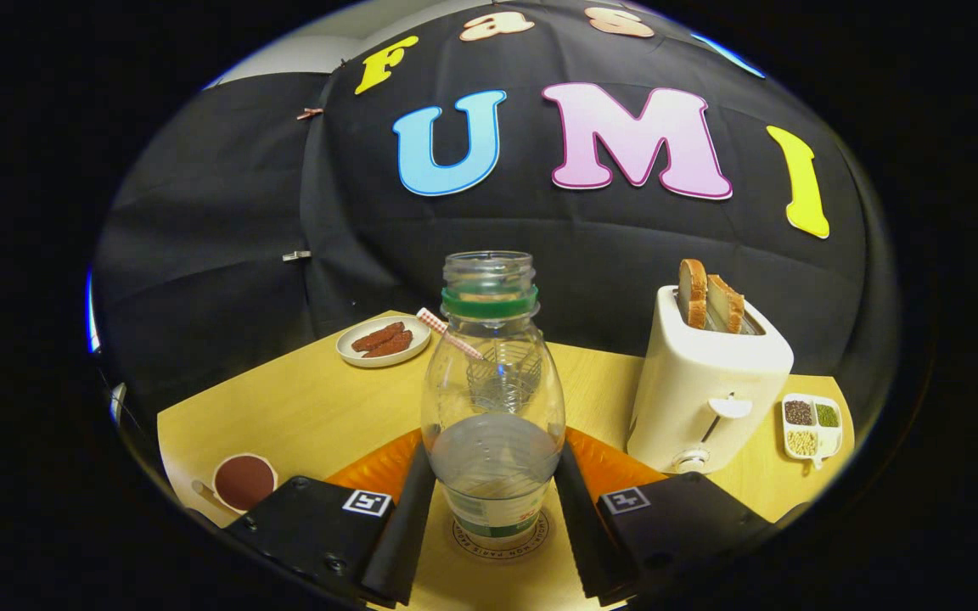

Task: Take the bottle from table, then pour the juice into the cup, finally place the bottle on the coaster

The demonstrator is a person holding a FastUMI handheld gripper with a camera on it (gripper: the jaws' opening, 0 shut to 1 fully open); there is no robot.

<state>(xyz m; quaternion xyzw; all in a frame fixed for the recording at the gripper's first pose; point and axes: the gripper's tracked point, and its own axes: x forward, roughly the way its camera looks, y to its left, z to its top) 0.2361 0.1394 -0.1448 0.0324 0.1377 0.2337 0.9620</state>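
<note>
The jaws are clamping the clear plastic bottle (493,399), uncapped and upright on the round coaster (497,543). Judging by this, the placing step is ending; next, the jaws should be parting and backing off.

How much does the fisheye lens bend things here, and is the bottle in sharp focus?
Gripper view: the table edges bow strongly and the toaster leans outward; the bottle between the fingers of the gripper is sharp, with faint glints on its plastic.

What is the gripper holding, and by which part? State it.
The gripper holds the bottle by its lower body, one finger pressed on each side, base at the coaster.
</note>
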